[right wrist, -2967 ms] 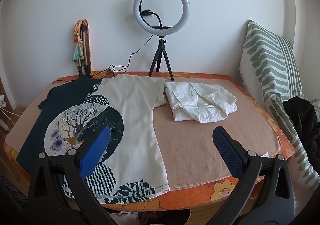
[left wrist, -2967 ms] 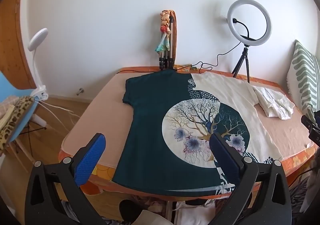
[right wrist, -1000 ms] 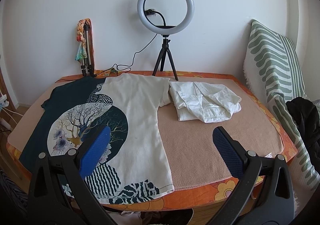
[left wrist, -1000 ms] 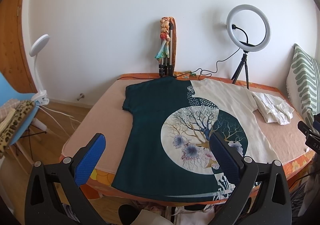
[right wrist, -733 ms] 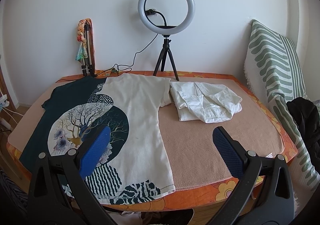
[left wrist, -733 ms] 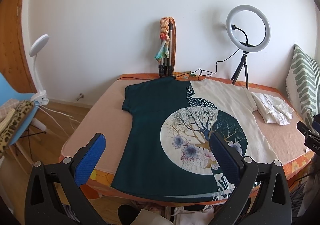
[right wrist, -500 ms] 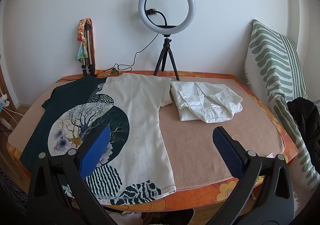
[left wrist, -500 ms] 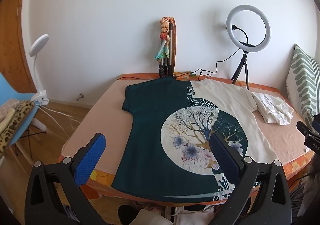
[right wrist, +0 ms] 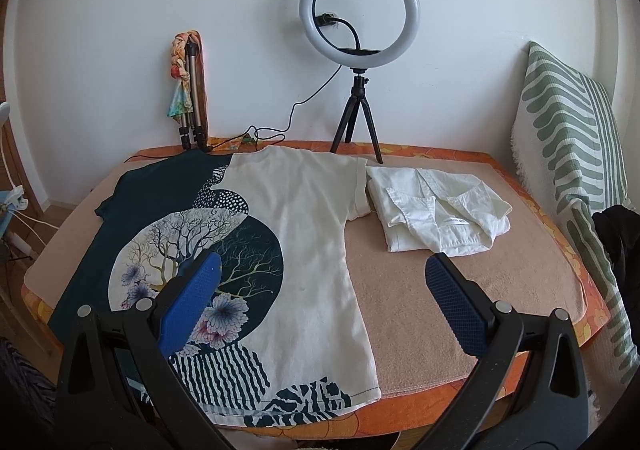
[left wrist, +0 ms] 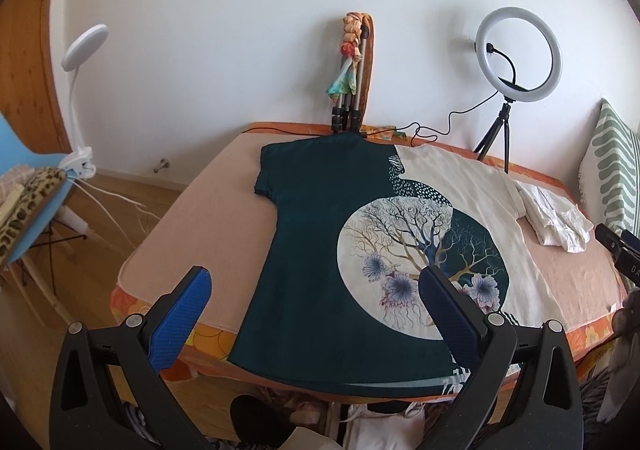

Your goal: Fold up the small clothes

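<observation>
A T-shirt (left wrist: 320, 250), half dark green and half cream with a round tree print, lies spread flat on the table (left wrist: 192, 234), hem hanging over the near edge. It also shows in the right wrist view (right wrist: 304, 218). A folded white shirt (right wrist: 436, 210) lies to its right, also in the left wrist view (left wrist: 556, 214). My left gripper (left wrist: 314, 290) is open and empty, above the hem's dark side. My right gripper (right wrist: 322, 278) is open and empty, above the cream side near the hem.
A ring light on a tripod (right wrist: 358, 50) and a folded tripod with a doll (right wrist: 188, 90) stand at the table's back edge, with a cable between them. A striped cushion (right wrist: 572, 154) leans at the right. A clip lamp (left wrist: 78, 98) and blue chair stand at the left.
Both grippers have drifted slightly; the views shift a little. The T-shirt and the white shirt have not moved. Both grippers stay open.
</observation>
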`<action>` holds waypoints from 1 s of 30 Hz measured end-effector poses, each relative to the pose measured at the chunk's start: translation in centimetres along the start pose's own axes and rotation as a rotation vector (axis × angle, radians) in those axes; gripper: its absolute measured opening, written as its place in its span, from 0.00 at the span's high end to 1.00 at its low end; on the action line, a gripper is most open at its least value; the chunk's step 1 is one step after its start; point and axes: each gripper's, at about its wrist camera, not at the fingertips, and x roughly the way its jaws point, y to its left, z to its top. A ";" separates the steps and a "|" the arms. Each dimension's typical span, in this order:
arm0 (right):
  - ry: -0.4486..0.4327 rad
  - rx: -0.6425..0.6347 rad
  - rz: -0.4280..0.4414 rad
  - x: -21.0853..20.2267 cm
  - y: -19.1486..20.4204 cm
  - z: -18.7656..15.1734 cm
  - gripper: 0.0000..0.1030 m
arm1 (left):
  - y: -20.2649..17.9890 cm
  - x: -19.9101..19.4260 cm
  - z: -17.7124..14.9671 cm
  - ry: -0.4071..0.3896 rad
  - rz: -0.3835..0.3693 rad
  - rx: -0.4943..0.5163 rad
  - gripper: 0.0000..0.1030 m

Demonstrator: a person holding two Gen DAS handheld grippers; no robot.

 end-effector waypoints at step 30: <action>0.220 -0.150 0.498 13.0 27.5 15.9 0.00 | 8.4 8.9 -6.0 0.201 -0.137 -0.138 0.54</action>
